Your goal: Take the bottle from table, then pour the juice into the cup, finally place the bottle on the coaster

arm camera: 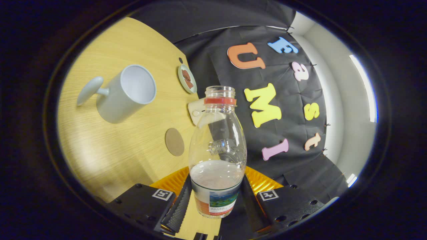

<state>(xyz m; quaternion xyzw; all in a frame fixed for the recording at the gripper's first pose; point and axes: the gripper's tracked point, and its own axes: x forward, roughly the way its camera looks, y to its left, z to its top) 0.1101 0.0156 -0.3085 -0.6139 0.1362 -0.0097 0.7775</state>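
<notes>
Jaws closed on clear, uncapped plastic bottle (217, 156) at lower centre, glossy cylindrical cup (126, 94) upper left, flat round coaster (174, 141) between, pale wood-grain worktop (100, 146)

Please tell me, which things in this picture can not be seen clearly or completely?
- Bottle: in the gripper view, its base is hidden between the jaws of the gripper, which are shut on it.
- Small dish beyond the cup: its brown contents are too small to identify.
- Pale flat object: partly hidden behind the bottle.
- Cup: bottom of its inside is out of sight.
</notes>
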